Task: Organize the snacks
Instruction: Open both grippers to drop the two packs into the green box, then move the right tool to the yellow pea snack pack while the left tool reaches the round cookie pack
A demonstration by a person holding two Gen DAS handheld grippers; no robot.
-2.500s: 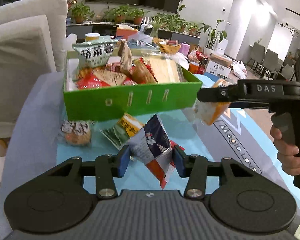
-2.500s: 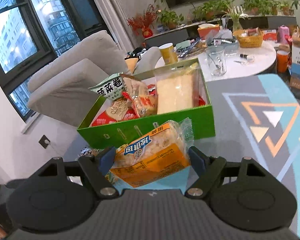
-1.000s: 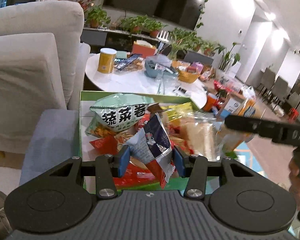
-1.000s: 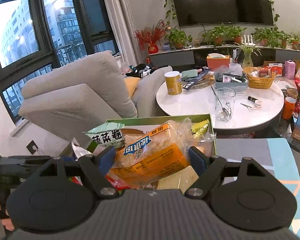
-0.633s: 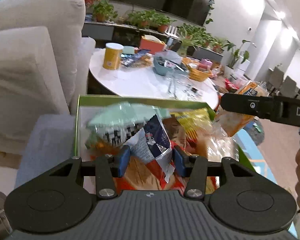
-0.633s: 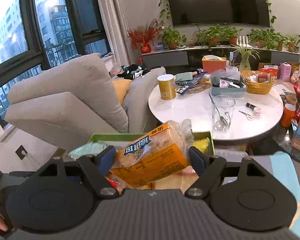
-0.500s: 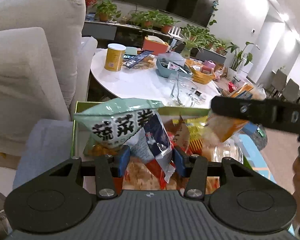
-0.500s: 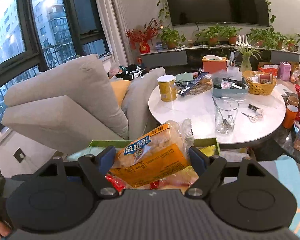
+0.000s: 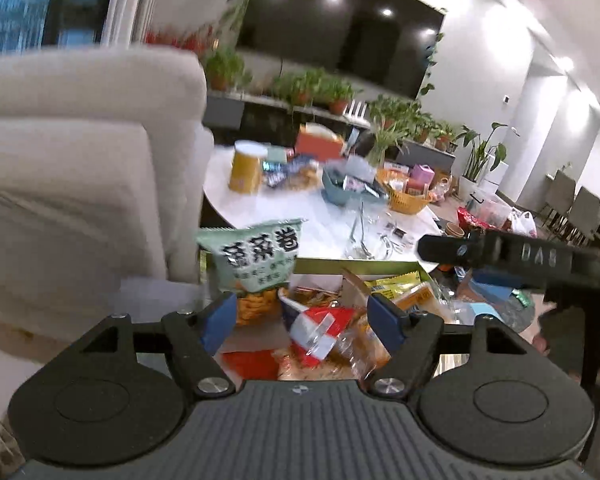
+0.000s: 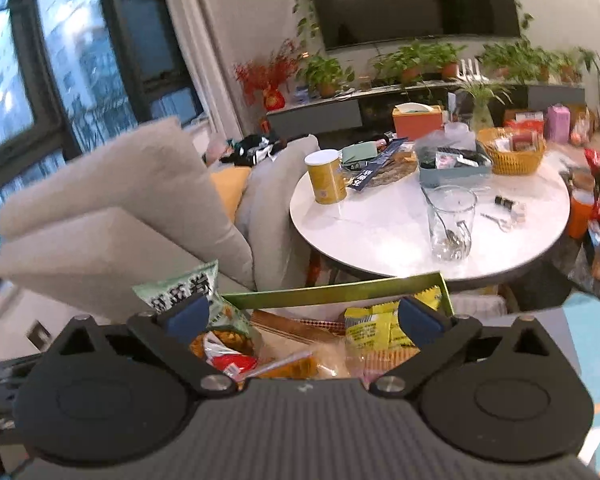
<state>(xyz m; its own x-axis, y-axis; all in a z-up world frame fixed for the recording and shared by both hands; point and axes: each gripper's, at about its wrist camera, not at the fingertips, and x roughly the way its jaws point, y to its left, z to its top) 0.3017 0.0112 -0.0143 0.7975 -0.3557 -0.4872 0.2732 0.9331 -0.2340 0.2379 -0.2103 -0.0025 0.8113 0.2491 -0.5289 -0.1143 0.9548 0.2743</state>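
Both grippers hover over the green snack box (image 9: 380, 266), which is full of packets. My left gripper (image 9: 302, 316) is open; the blue, white and red packet (image 9: 312, 330) lies loose on the pile between its fingers. My right gripper (image 10: 302, 314) is open and empty, above the box's far rim (image 10: 332, 292). It shows from the side in the left wrist view (image 9: 500, 256). The orange bread packet (image 10: 288, 366) lies in the box just under it. A pale green bag (image 9: 256, 258) stands upright at the box's left; it also shows in the right wrist view (image 10: 180, 286).
A grey sofa (image 9: 80, 168) stands left of the box. Behind the box is a round white table (image 10: 420, 216) with a yellow can (image 10: 326, 176), a glass (image 10: 450, 220), baskets and clutter. A yellow packet (image 10: 374, 328) lies at the box's far right.
Both grippers carried their packets over the box and opened. The blue-red packet and the orange bread packet dropped onto the pile.
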